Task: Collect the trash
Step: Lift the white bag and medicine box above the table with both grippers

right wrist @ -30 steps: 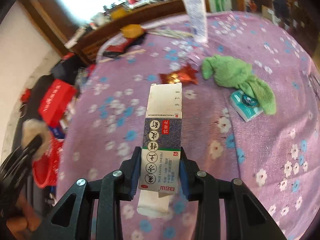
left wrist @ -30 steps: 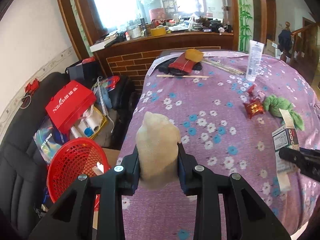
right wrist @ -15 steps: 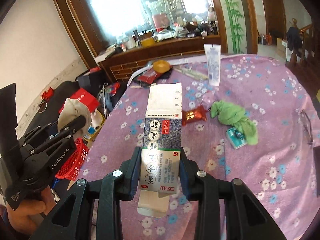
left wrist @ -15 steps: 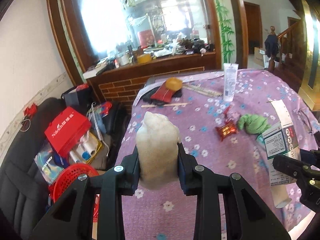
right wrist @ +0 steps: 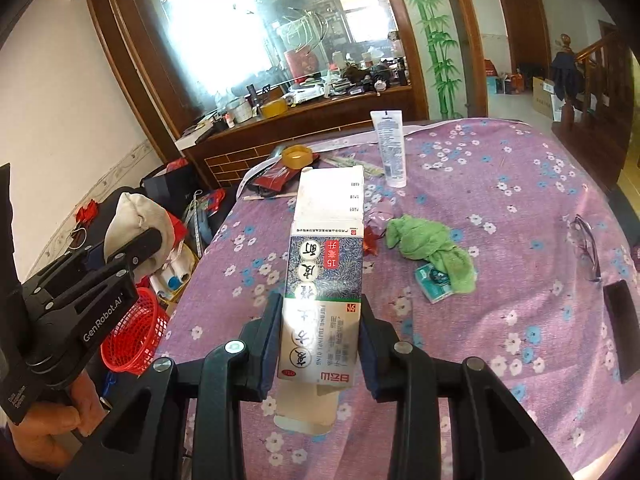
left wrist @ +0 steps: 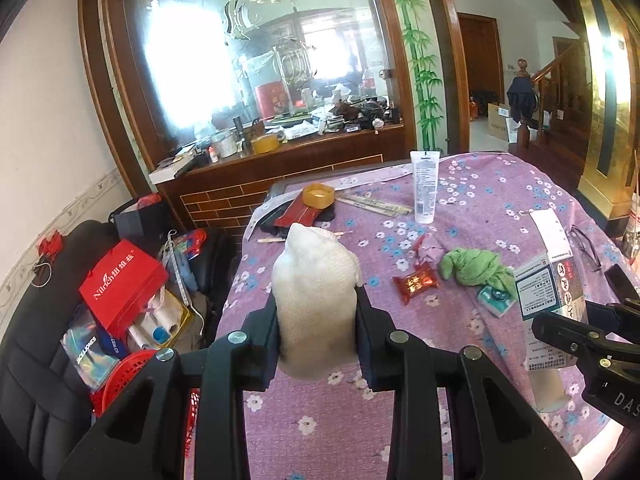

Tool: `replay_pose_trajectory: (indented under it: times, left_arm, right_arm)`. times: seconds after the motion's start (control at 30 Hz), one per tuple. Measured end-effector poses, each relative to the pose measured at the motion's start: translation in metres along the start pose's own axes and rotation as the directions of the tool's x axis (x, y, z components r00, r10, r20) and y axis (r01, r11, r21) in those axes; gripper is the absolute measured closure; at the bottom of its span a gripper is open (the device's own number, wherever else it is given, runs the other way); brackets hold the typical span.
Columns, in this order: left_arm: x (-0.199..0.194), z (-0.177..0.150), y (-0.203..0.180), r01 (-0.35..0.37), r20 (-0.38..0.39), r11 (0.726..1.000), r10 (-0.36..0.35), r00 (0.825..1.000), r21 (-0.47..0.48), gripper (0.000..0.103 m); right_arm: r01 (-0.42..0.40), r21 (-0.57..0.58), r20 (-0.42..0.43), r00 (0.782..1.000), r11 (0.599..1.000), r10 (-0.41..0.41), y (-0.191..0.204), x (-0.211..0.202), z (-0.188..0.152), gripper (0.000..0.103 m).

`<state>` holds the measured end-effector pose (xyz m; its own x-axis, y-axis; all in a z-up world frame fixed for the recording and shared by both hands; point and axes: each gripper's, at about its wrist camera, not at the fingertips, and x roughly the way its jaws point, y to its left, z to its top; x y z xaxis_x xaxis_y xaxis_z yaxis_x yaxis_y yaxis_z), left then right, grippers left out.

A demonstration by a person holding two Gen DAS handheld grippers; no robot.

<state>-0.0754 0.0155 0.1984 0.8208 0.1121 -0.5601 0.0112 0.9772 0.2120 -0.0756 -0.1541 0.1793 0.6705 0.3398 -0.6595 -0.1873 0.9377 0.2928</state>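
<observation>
Everywhere, clutter dots the floral tablecloth.

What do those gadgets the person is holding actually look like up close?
Each hand-held gripper is matte black plastic: two angular fingers with silver screws at the joints and dark blue pads inside. The left hand-held gripper carries white "GenRobot.AI" lettering on its side; the right hand-held gripper looks the same. No cables or sleeves show.
</observation>
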Motion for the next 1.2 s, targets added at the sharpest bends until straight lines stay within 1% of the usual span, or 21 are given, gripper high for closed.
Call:
replay_pose_trajectory:
  times: [0.5,0.8,1.2]
  left_arm:
    - [-0.004,0.011,-0.022,0.029,0.035,0.999,-0.03,0.999,0.035,0.072]
    - [0.001,0.016,-0.04,0.057,0.032,0.997,-0.059,0.998,0.06,0.072]
    - [0.006,0.018,-0.053,0.086,0.019,0.994,-0.087,0.996,0.073,0.072]
  right_arm:
    - [0.023,0.027,0.026,0.999,0.999,-0.024,-0.017,-0.01,0.004,0.066]
    - [0.043,0.056,0.031,0.999,0.998,-0.044,-0.033,-0.015,0.004,0.066]
    - [0.06,0.077,0.028,0.998,0.995,-0.062,-0.044,-0.018,0.004,0.066]
